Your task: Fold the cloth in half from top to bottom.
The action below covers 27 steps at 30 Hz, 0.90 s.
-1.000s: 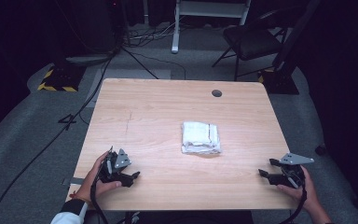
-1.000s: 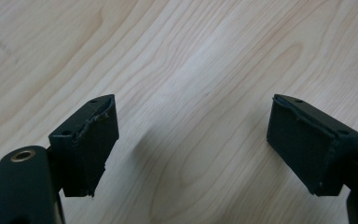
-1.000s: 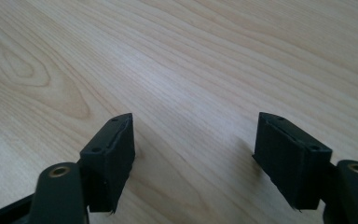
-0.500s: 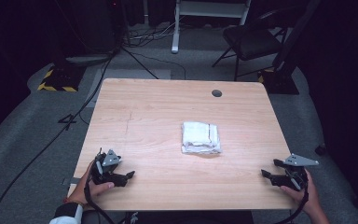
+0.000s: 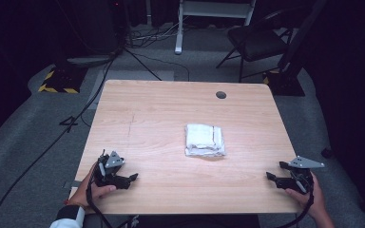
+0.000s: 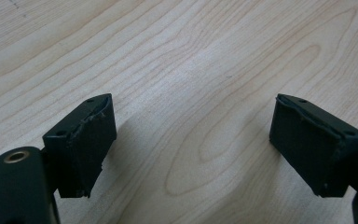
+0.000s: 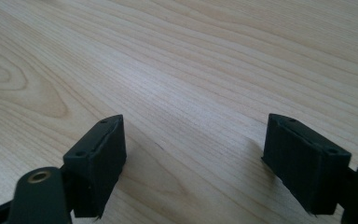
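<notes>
While both tools sit at the near edge of the bench (image 5: 171,104), nothing is in hand at this moment. Folded white cloth (image 5: 204,140) lies flat near the bench middle, slightly right of centre, square-ish, layered edges showing on its right side. Looks neatly folded as it lies; from that I judge the folding itself is probably done, or else not begun on a fresh fold, and I cannot tell which from this alone.

Left tool (image 5: 132,178) low at the near-left corner, hand wrapped around it, jaws pointing right along the bench. In the left gripper view the left tool (image 6: 191,154) has its jaws spread wide, bare wood grain between them, nothing held. Right tool (image 5: 274,179) at the near-right corner, jaws pointing left toward the middle. The right gripper view shows the right tool (image 7: 193,165) wide too, empty, close over the bench surface.

Both tools well apart from the cloth, one on each side, neither touching it. Judgement: a rest or ready pose. Any reach, grip or move of the cloth is not in progress. Dark round hole (image 5: 221,95) near the far edge, unrelated. Chair (image 5: 256,42) and cables on the floor beyond.
</notes>
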Each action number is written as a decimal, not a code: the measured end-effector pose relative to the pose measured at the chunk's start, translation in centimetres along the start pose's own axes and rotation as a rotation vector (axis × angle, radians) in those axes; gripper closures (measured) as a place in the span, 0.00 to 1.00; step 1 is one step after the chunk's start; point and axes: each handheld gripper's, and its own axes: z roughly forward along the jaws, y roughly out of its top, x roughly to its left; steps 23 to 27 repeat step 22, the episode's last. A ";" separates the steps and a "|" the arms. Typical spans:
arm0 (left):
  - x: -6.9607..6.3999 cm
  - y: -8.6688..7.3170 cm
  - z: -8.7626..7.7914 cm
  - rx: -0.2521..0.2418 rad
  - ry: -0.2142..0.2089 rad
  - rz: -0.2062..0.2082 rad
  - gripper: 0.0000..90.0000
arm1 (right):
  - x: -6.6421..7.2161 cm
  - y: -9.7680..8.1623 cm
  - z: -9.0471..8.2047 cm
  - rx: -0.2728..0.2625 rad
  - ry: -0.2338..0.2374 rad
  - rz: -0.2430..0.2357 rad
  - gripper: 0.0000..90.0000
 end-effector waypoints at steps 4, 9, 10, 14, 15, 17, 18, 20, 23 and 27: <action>0.3 0.1 0.0 0.003 -0.003 0.018 0.16 | 0.0 0.0 0.0 0.000 0.000 0.000 0.24; 0.4 0.1 0.1 0.000 -0.008 0.011 0.16 | 0.0 0.0 0.0 0.000 0.000 0.000 0.24; 0.5 0.1 0.1 0.000 -0.005 0.008 0.16 | 0.0 0.0 0.0 0.000 0.000 0.000 0.24; 0.5 0.2 0.1 0.006 0.006 0.005 0.15 | 0.0 0.0 0.0 0.000 0.000 0.000 0.24; 0.5 0.2 0.2 0.003 0.007 -0.001 0.14 | 0.0 0.0 0.0 0.000 0.000 0.000 0.24; 0.6 0.3 0.3 0.009 0.012 -0.009 0.12 | 0.0 0.0 0.0 0.000 0.000 0.000 0.24; 0.6 0.3 0.3 0.014 0.014 -0.005 0.11 | 0.0 0.0 0.0 0.000 0.000 0.000 0.24; 0.6 0.3 0.3 0.015 0.014 -0.010 0.09 | 0.0 0.0 0.0 0.000 -0.002 0.000 0.23; 0.6 0.3 0.3 0.015 0.014 -0.010 0.09 | 0.0 0.0 0.0 0.000 -0.001 0.000 0.23; 0.6 0.3 0.3 0.015 0.014 -0.010 0.09 | 0.0 0.0 0.0 0.000 -0.001 0.000 0.23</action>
